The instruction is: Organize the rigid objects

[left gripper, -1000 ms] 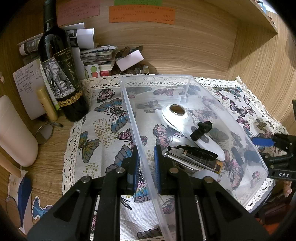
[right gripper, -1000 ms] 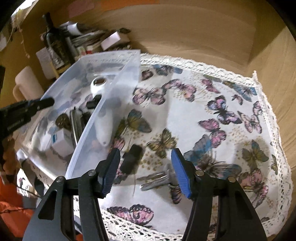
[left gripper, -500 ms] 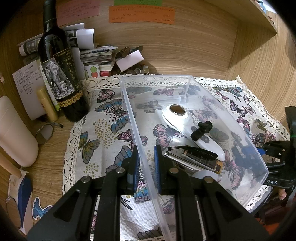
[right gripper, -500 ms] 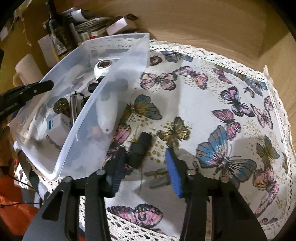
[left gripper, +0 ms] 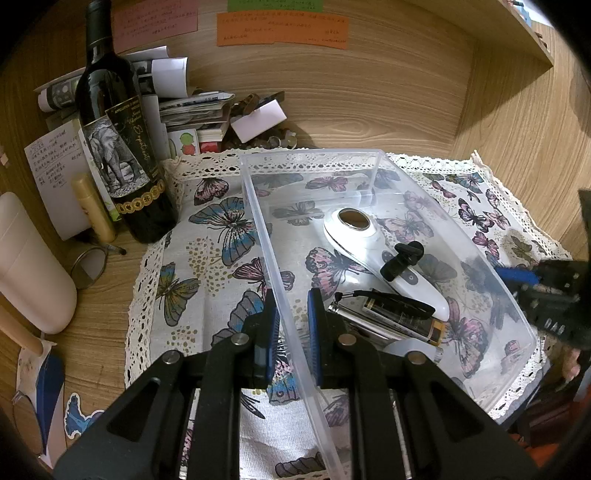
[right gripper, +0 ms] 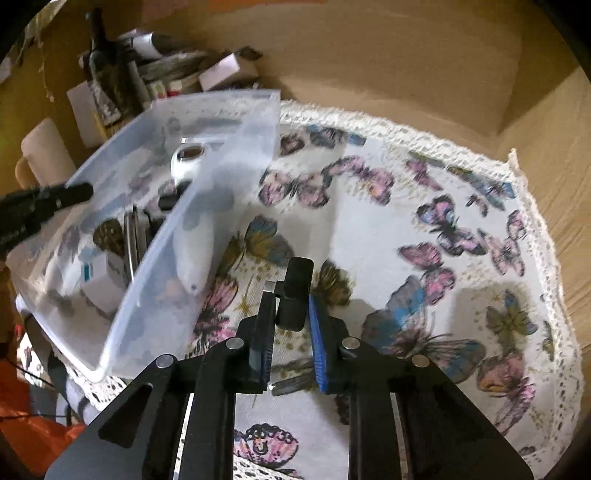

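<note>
Since the earlier frame the right gripper [right gripper: 291, 332] had been closing, its blue pads drawing in from either side until they pressed on a small black object [right gripper: 294, 291] on the butterfly-print cloth [right gripper: 424, 206]; a metal key-like piece [right gripper: 295, 384] lay on the cloth below the pads. The left gripper [left gripper: 291, 325] had stayed as it was, shut on the near-left wall of the clear plastic bin [left gripper: 258, 206], one pad outside and one inside. The bin stood on the left part of the cloth and contained a white handheld device [left gripper: 369, 243] with a small black object [left gripper: 400, 260] lying on it, a flat metallic item [left gripper: 391, 321] under a black strap, and a white box [right gripper: 99, 277] with a blue mark. Legible writing was scarce: the wine bottle [left gripper: 118, 147] beside the bin bore an elephant picture and script too small to read, and the orange note [left gripper: 282, 27] and pink note [left gripper: 155, 24] on the back wall carried handwriting that could not be made out. To the right of the bin the cloth lay open as far as its lace edge [right gripper: 543, 236], which ran close to the wooden side wall [right gripper: 554, 122]. To the left, the bottle, a stack of papers [left gripper: 192, 110] and a cream container [left gripper: 29, 266] crowded the desk.
</note>
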`<state>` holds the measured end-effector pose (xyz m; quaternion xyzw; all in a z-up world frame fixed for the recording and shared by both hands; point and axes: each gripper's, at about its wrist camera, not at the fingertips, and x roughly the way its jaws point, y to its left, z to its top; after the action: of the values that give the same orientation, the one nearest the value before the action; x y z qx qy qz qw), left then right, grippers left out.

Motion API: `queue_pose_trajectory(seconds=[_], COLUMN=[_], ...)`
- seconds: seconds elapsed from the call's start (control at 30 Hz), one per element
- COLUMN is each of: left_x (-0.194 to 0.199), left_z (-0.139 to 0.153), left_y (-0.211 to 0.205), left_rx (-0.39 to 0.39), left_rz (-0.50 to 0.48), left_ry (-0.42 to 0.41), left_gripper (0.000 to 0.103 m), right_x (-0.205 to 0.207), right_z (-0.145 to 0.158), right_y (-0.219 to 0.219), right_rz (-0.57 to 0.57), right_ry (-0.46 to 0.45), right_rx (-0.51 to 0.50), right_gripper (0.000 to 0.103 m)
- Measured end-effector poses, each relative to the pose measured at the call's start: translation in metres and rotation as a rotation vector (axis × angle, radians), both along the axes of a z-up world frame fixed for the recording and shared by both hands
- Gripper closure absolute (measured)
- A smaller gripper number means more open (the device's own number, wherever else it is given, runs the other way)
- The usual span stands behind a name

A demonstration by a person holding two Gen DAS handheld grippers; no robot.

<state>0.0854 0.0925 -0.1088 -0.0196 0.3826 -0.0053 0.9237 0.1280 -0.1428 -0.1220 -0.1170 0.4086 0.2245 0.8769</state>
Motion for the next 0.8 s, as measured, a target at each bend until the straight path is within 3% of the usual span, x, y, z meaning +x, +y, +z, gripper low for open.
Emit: queue_pose_trajectory(seconds=[0.43,0.8], left_x=[0.000,0.000], left_z=[0.000,0.001], left_y=[0.000,0.000], left_rx=[0.000,-0.001], left_rz=[0.000,-0.001], left_ry=[0.000,0.000], left_gripper=[0.089,0.089], right_x=[0.002,0.005], right_z=[0.073,0.079], right_y=[0.009,0.061], right_rz=[0.008,0.154], right_ry=[-0.194,-0.198], right_rx=[0.118,0.135], right_gripper=[0.087,0.087])
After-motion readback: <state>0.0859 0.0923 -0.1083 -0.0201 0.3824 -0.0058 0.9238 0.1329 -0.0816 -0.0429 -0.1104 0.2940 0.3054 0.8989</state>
